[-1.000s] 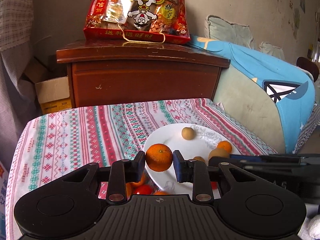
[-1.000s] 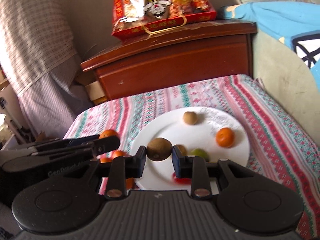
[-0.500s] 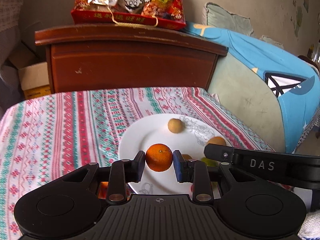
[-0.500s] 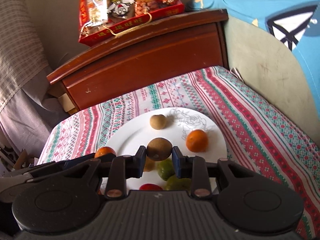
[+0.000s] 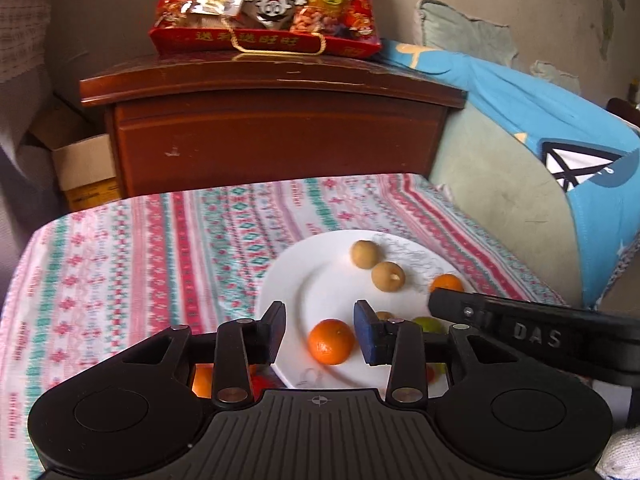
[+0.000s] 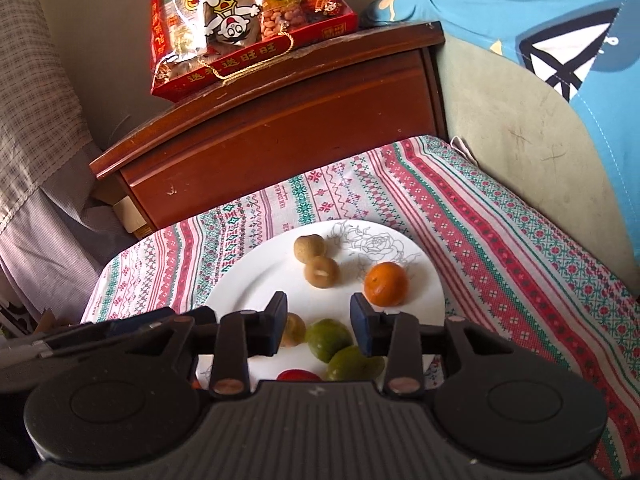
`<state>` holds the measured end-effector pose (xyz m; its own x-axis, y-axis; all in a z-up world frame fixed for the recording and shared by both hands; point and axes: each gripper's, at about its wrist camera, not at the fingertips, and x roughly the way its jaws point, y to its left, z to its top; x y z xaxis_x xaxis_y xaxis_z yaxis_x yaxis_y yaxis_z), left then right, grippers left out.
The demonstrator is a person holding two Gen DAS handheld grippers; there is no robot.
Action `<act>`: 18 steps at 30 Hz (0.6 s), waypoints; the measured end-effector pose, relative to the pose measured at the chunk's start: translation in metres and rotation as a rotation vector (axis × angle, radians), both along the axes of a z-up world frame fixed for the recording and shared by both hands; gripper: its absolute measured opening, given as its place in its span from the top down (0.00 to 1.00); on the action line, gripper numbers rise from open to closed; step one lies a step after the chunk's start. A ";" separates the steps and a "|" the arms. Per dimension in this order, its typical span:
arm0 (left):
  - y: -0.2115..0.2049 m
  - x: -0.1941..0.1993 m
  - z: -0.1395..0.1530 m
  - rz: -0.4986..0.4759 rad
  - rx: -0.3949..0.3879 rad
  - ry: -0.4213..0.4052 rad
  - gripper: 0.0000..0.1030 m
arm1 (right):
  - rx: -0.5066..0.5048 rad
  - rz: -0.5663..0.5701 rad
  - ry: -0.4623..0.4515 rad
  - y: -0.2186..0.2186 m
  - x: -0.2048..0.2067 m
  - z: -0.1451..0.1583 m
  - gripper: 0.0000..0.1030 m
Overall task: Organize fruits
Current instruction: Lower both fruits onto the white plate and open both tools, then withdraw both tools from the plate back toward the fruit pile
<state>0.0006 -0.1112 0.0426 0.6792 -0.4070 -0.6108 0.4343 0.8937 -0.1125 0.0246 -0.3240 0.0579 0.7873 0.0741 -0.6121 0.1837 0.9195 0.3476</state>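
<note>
Left gripper (image 5: 320,330): jaws spread apart, gripping nothing; round orange mandarin (image 5: 331,341) lies on the plate between the fingers.
Right gripper (image 6: 319,326): jaws spread apart, empty.
Round white ceramic plate (image 6: 244,284): on striped patterned tablecloth (image 6: 500,248); carries two green fruits (image 6: 329,339), second mandarin (image 6: 385,284), two brown round fruits (image 6: 321,272) touching.
Background: dark wooden cabinet (image 6: 280,136), red snack bag (image 6: 244,20) on top.

red fruit (image 6: 298,375): mostly hidden behind right gripper body
orange fruit (image 5: 201,381): only a sliver visible behind left gripper linkage
tablecloth (image 5: 120,264): blurred
</note>
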 end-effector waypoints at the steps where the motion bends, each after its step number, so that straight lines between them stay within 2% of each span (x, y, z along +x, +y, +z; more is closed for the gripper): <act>1: 0.003 0.001 0.002 0.007 0.002 0.007 0.64 | 0.004 0.005 0.001 0.001 0.000 0.000 0.64; 7: 0.031 0.008 0.016 0.063 -0.002 0.028 0.64 | 0.009 0.059 0.007 0.013 -0.004 -0.001 0.64; 13: 0.059 0.007 0.016 0.124 -0.017 0.039 0.64 | 0.000 0.119 0.013 0.029 -0.007 0.000 0.64; 18: 0.074 0.003 0.018 0.147 -0.019 0.016 0.64 | -0.006 0.167 0.011 0.042 -0.011 0.002 0.64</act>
